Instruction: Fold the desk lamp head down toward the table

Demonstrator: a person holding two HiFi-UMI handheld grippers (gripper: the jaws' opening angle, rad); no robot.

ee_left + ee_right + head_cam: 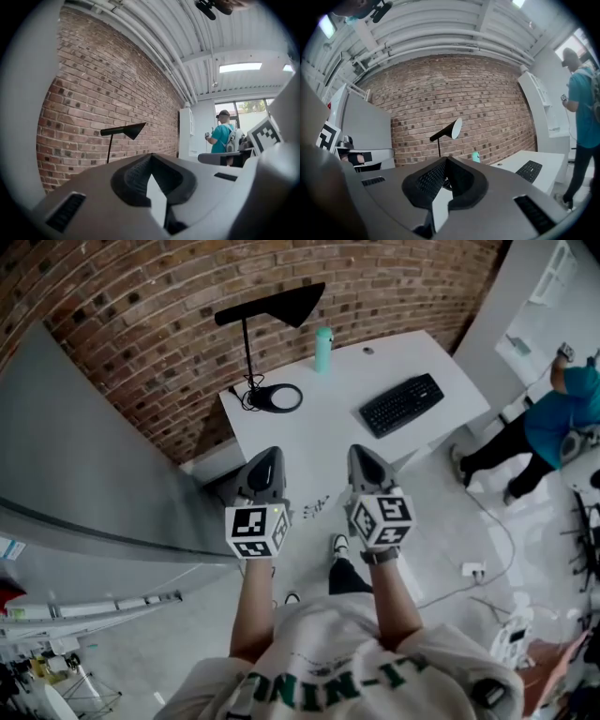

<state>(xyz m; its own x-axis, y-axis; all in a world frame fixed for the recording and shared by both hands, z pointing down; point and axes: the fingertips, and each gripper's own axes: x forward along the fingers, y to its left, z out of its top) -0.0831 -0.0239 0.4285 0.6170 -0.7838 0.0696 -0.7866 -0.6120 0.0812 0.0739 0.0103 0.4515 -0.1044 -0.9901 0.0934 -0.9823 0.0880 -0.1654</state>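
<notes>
A black desk lamp stands at the back left of the white desk (328, 442). Its cone-shaped head (281, 306) is held out level on a thin upright pole (247, 348) above a ring base (277, 397). The lamp head also shows far ahead in the left gripper view (125, 131) and the right gripper view (447, 130). My left gripper (267, 457) and right gripper (366, 456) hover side by side over the desk's near edge, well short of the lamp. Both are shut, left (151, 157) and right (446, 160), with nothing held.
A teal bottle (322, 349) stands right of the lamp and a black keyboard (401, 404) lies on the desk's right side. Small dark bits (316, 507) lie between my grippers. A grey partition (84, 456) runs along the left. A person in a teal shirt (562, 418) stands at right.
</notes>
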